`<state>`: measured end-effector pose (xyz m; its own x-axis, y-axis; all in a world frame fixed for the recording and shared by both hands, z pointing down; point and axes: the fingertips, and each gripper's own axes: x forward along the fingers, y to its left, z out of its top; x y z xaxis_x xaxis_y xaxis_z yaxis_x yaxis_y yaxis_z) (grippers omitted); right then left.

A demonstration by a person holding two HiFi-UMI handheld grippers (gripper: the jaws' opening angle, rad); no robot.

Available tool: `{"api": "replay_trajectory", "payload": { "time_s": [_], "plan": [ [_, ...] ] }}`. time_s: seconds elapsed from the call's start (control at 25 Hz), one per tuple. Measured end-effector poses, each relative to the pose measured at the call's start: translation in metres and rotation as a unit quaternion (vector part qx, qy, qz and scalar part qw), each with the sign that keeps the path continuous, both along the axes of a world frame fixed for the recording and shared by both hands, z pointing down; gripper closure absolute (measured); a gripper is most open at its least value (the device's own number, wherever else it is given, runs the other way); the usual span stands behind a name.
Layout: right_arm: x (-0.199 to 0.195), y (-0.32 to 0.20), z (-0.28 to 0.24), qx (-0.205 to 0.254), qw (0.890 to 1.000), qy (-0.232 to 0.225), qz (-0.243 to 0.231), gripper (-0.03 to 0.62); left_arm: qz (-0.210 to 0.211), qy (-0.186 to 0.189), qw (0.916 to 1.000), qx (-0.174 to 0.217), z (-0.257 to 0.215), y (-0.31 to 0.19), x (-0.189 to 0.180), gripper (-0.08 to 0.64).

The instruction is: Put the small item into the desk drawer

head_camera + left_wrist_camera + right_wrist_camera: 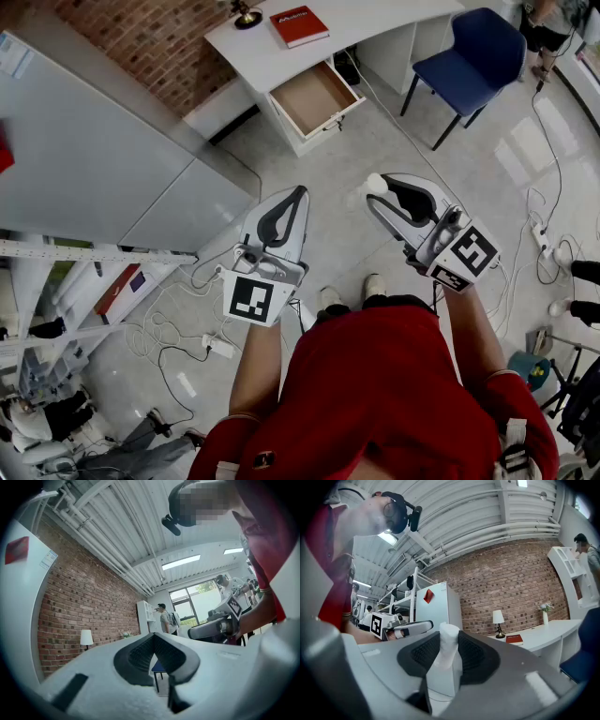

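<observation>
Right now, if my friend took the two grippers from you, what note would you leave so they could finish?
Left gripper: shut, nothing in it, held out in front.
Right gripper: shut on the small white item, which sticks up between the pads.
Desk drawer: pulled open and looks bare inside, across the floor ahead, under the white desk with the red book.
Done: item is in the grip, drawer is open.
Left to do: walk over, lower the item into the drawer, let go.
</observation>
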<state>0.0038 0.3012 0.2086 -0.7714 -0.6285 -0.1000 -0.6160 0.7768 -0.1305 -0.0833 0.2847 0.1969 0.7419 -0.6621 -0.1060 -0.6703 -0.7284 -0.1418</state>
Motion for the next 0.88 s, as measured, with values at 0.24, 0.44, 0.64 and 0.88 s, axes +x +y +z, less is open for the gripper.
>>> {"api": "replay_trajectory", "payload": {
  "time_s": [0.24, 0.44, 0.64, 0.88],
  "plan": [
    [0.012, -0.004, 0.004, -0.006, 1.0, -0.005, 0.003, 0.456, -0.007, 0.0, 1.0, -0.003, 0.002, -0.002, 0.005, 0.561],
    [0.033, -0.01, 0.013, -0.012, 1.0, 0.006, 0.012, 0.456, -0.013, -0.004, 0.9999, -0.006, 0.004, -0.006, 0.016, 0.561],
    [0.053, -0.013, 0.02, -0.016, 1.0, 0.001, 0.013, 0.456, -0.017, -0.012, 0.9998, -0.009, 0.007, -0.009, 0.034, 0.561],
    [0.089, -0.024, 0.024, -0.023, 1.0, -0.009, 0.015, 0.456, -0.021, -0.025, 0.9994, -0.013, 0.008, -0.021, 0.064, 0.561]
  ]
}}
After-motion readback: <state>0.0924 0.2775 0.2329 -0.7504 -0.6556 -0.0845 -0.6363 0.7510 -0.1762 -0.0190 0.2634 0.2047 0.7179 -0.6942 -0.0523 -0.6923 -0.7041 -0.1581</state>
